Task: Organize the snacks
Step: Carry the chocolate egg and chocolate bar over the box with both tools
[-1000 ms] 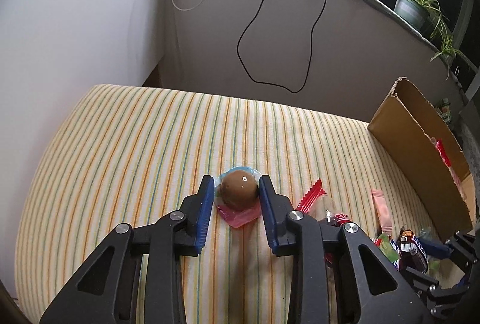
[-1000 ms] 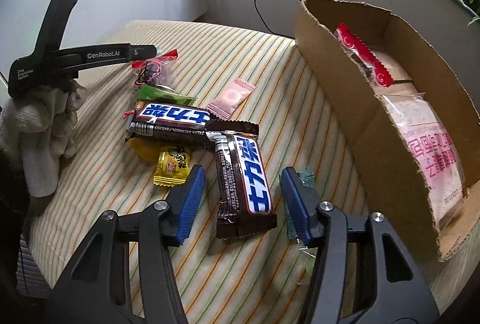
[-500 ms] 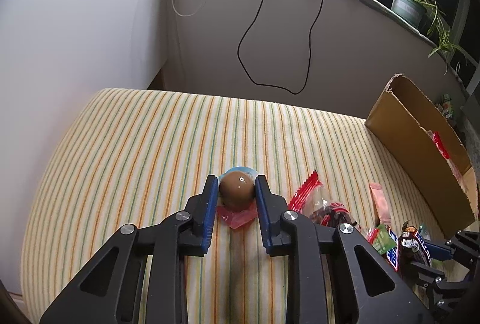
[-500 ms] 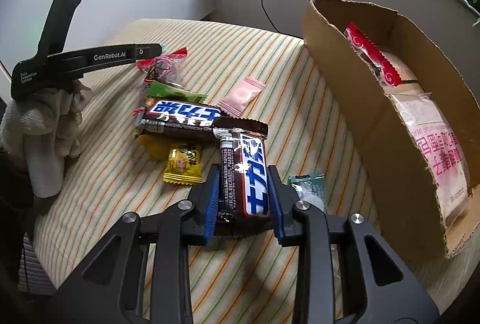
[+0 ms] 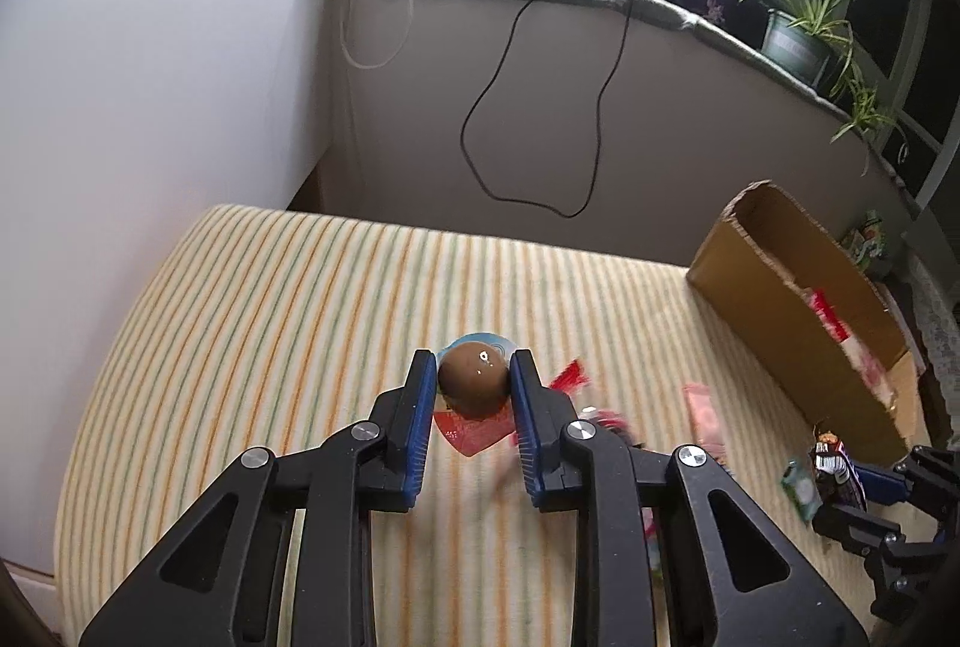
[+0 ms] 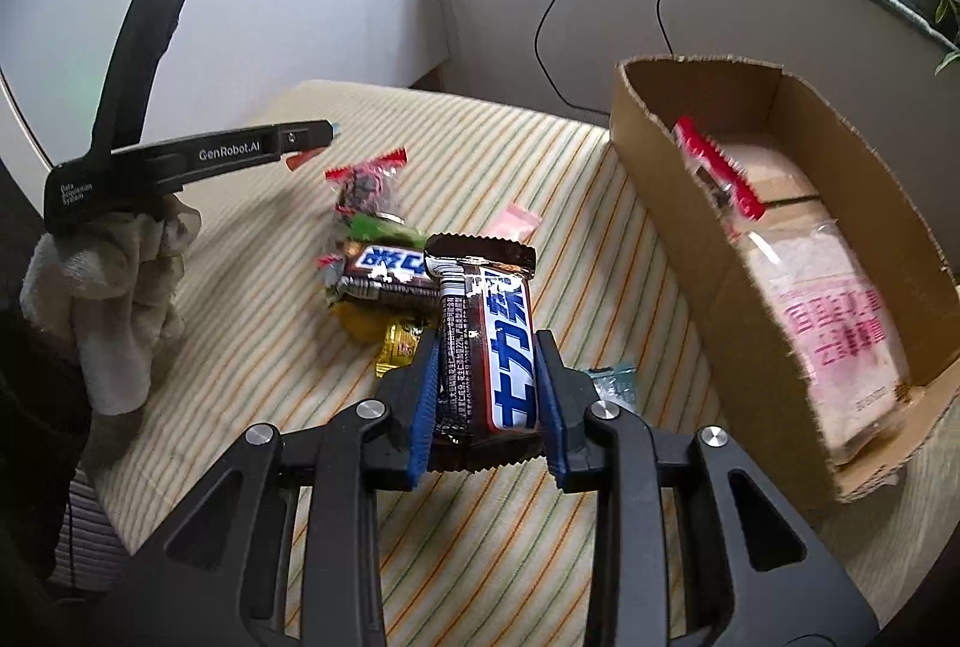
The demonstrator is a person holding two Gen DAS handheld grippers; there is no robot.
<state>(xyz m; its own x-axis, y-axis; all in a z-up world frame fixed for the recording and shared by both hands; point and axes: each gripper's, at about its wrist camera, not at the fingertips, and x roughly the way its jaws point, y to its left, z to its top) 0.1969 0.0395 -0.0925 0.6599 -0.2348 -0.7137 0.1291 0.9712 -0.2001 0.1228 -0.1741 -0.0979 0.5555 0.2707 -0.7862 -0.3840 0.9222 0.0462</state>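
Blue pads of my right claw (image 6: 487, 395) pinch a chocolate bar (image 6: 483, 347) by its long sides, the bar raised off the striped cloth (image 6: 540, 557) with its crimped far end tilted up. My left claw (image 5: 471, 389) is pressed onto a brown ball-shaped sweet (image 5: 472, 384) with a red and pale blue wrapper beneath it; from this angle I cannot be sure it is clear of the cloth, though I think it is.

Both pickups look done, so the step in hand is the carry to the cardboard box (image 6: 678, 179). That box sits to the right, open on top, already holding a large pink-printed packet (image 6: 828, 299) and a red-edged one (image 6: 717, 167). My right claw needs to swing right, clear the near wall, and let go over the free space beside the packets. The left has farther to go, across the whole pile.

On the cloth lie a second chocolate bar (image 6: 390, 269), a green packet (image 6: 378, 227), a yellow sweet (image 6: 402, 344), a red-ended clear bag (image 6: 366, 182), a pink sachet (image 6: 513, 221) and a small teal sweet (image 6: 612, 377) just by my right claw. The box's tall wall is the main obstacle, and the two claws may crowd each other at its mouth.
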